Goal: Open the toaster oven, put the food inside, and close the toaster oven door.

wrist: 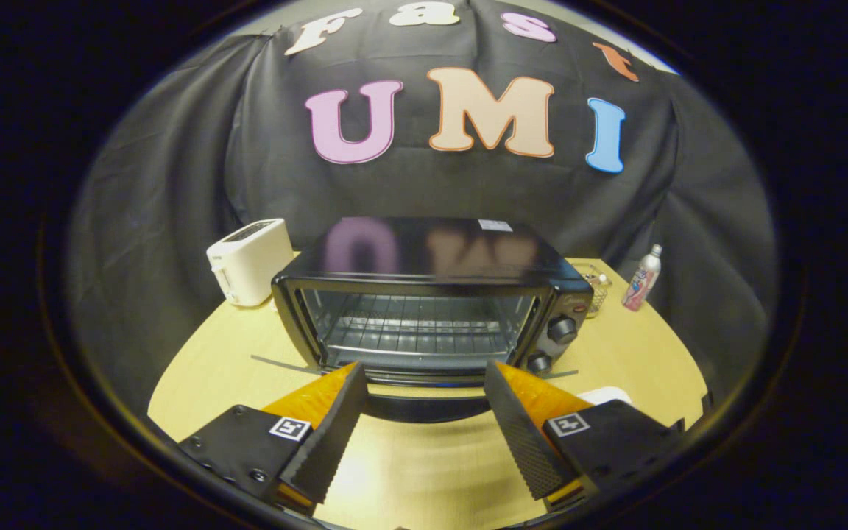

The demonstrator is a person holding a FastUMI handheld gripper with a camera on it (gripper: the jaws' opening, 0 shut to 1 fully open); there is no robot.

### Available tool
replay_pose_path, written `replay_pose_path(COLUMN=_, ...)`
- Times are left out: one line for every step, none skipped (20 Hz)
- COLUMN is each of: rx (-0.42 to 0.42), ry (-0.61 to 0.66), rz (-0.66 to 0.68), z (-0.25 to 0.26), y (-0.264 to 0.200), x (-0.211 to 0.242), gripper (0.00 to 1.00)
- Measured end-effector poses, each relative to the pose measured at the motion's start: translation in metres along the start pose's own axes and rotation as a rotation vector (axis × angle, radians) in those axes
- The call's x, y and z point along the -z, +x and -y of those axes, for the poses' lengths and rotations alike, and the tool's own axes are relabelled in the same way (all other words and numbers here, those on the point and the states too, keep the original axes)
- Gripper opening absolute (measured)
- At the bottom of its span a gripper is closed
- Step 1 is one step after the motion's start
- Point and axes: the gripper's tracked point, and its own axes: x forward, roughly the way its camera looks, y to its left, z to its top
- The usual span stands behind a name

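The oven (431, 309) sits on the table (637, 353) straight ahead of the gripper (424, 390), front face toward it. Its door (424, 401) looks already swung down: the cavity is open to view, the wire rack (413, 327) shows with no glass in front, and a dark slab lies flat at the oven's foot, just beyond and between the fingertips. The slab's long axis runs crosswise to the fingers, side to side, with the oven's knobs (562, 330) on the right.

The gripper's fingers are spread wide and grip nothing; the table shows between them. They point at the middle of the opening, so the cavity lies dead ahead, a little beyond the door's near edge.

No item that is clearly the food can be made out. A pale rounded object (604, 395) peeks out just right of the right finger, mostly hidden; it may be a plate or the food, but that cannot be told. A toaster (249, 261) stands left of the oven, a bottle (642, 280) and a small basket (596, 283) to its right rear.

Judging from the open door, the first step is done, and fetching the food likely comes next, probably from the right.
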Motion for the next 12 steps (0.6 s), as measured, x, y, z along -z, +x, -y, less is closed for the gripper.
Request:
replay_pose_path(rx=0.0, ry=0.032, rz=-0.005, z=0.002, y=0.002, x=0.006, gripper=0.99)
replay_pose_path(rx=0.0, ry=0.05, rz=-0.012, z=0.003, y=-0.001, x=0.01, gripper=0.99)
replay_pose_path(rx=0.0, ry=0.047, rz=-0.018, z=0.001, y=-0.003, x=0.012, gripper=0.99)
replay_pose_path(rx=0.0, ry=0.026, rz=-0.03, z=0.0, y=-0.004, x=0.016, gripper=0.99)
replay_pose_path(rx=0.001, ry=0.009, rz=-0.042, z=-0.001, y=-0.006, x=0.022, gripper=0.99)
replay_pose_path(rx=0.002, ry=0.005, rz=-0.053, z=-0.001, y=-0.008, x=0.027, gripper=0.99)
replay_pose_path(rx=0.002, ry=0.008, rz=-0.065, z=0.0, y=-0.01, x=0.034, gripper=0.99)
replay_pose_path(rx=0.002, ry=0.015, rz=-0.073, z=0.001, y=-0.011, x=0.038, gripper=0.99)
replay_pose_path(rx=0.002, ry=0.019, rz=-0.085, z=0.001, y=-0.011, x=0.043, gripper=0.99)
replay_pose_path(rx=0.003, ry=0.016, rz=-0.097, z=0.002, y=-0.011, x=0.046, gripper=0.99)
replay_pose_path(rx=0.003, ry=0.006, rz=-0.115, z=0.001, y=-0.012, x=0.053, gripper=0.99)
replay_pose_path(rx=0.003, ry=-0.008, rz=-0.14, z=0.0, y=-0.012, x=0.06, gripper=0.99)
